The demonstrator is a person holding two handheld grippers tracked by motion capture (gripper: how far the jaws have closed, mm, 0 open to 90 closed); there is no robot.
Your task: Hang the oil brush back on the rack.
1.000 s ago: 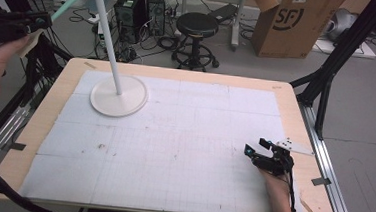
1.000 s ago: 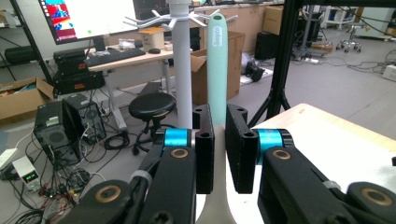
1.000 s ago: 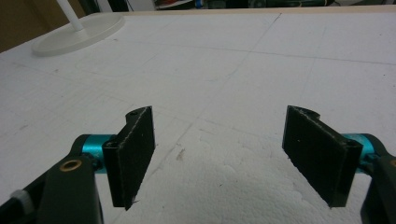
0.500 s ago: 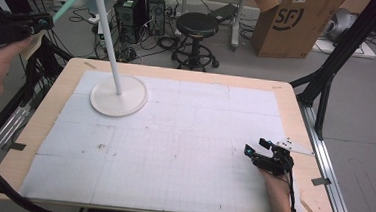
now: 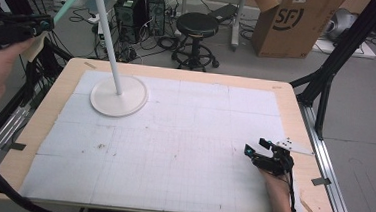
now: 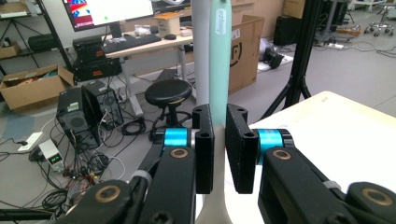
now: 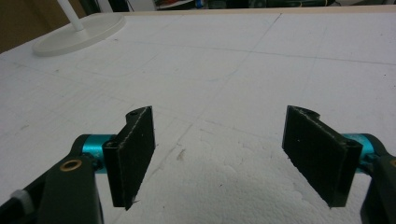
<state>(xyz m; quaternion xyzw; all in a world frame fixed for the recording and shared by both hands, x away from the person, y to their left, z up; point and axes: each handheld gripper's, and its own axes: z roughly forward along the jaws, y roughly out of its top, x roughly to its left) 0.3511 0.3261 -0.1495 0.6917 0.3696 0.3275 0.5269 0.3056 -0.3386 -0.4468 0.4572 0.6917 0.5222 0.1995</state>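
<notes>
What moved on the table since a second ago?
Nothing visibly moved. The left gripper stays shut on the pale green blade up beside the white pole. The right gripper still rests open on the white mat, and the round white base sits where it was.

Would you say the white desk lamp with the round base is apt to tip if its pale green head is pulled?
Possibly: the white desk lamp has a tall, thin, leaning pole. Its wide flat base probably resists mild pulls. The left gripper clamps the pale green head, high up, giving leverage.
</notes>
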